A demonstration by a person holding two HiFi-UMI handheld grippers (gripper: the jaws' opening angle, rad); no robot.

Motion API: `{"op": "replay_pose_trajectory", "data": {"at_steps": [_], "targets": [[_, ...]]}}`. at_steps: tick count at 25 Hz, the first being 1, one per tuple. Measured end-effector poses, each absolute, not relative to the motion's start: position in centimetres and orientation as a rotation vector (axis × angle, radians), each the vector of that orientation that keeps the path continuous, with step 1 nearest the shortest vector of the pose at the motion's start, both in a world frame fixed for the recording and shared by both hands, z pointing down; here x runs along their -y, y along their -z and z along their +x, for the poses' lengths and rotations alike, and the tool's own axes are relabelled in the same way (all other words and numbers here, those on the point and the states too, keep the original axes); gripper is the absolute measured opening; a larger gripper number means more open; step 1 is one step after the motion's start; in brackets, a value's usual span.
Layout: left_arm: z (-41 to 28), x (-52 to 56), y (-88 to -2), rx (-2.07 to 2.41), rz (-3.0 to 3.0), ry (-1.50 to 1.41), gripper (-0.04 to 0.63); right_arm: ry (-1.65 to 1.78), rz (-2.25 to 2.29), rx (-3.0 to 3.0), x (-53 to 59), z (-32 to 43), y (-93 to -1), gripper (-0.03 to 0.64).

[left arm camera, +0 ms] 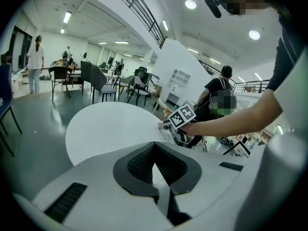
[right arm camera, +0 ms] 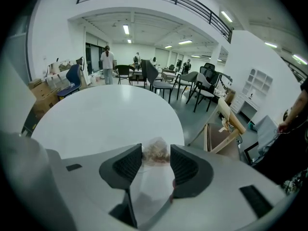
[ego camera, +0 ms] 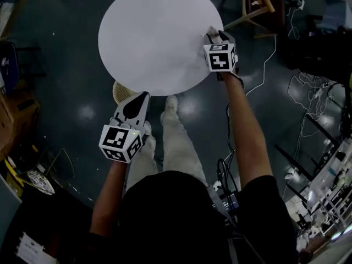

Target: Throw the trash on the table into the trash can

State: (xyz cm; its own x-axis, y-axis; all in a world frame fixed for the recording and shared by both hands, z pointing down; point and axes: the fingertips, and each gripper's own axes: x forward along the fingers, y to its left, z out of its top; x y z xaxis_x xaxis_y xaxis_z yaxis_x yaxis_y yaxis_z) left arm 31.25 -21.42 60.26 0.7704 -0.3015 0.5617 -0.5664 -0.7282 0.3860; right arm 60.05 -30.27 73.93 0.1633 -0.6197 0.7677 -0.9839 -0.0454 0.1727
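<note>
The right arm (ego camera: 250,142) reaches out nearly straight to the right edge of the round table (ego camera: 154,37). Its hand carries the right gripper (ego camera: 214,36) tilted downward over the rim, marker cube (ego camera: 221,56) facing up. In the right gripper view the jaws stand wide apart, released. The trash (right arm camera: 155,154), a crumpled clear wrapper with brownish bits, lies on the tabletop (right arm camera: 96,119) right between the jaw tips of the right gripper (right arm camera: 156,150). It fills most of the gap, and no clamping on it shows.

The left arm (ego camera: 107,202) is bent and kept close to the body. The left gripper (ego camera: 142,99) hangs over the floor just short of the table's near edge, beside the person's legs (ego camera: 170,142). It points forward and somewhat down. In its own view the left gripper (left arm camera: 154,146) has its tips clenched together with nothing between them. Beyond them are the table (left arm camera: 106,129) and the right hand (left arm camera: 192,128) at its right rim.

A woven bin (ego camera: 120,91) stands on the floor, partly under the table's near-left edge and just to the far left of the left gripper's tips. A wooden chair (ego camera: 258,1) stands at the far right of the table.
</note>
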Motion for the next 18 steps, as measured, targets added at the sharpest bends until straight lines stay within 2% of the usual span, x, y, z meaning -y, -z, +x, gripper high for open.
{"op": "replay_pose_trajectory", "data": {"at_steps": [7, 18], "targets": [[32.6, 20.6, -61.4, 0.633, 2.383, -0.635, 0.009, -0.655, 1.771, 1.505, 29.9, 60.9, -74.3, 0.062], [31.6, 20.6, -61.4, 0.645, 2.37, -0.617, 0.009, -0.736, 1.806, 1.513, 28.5, 59.6, -74.1, 0.025]]}}
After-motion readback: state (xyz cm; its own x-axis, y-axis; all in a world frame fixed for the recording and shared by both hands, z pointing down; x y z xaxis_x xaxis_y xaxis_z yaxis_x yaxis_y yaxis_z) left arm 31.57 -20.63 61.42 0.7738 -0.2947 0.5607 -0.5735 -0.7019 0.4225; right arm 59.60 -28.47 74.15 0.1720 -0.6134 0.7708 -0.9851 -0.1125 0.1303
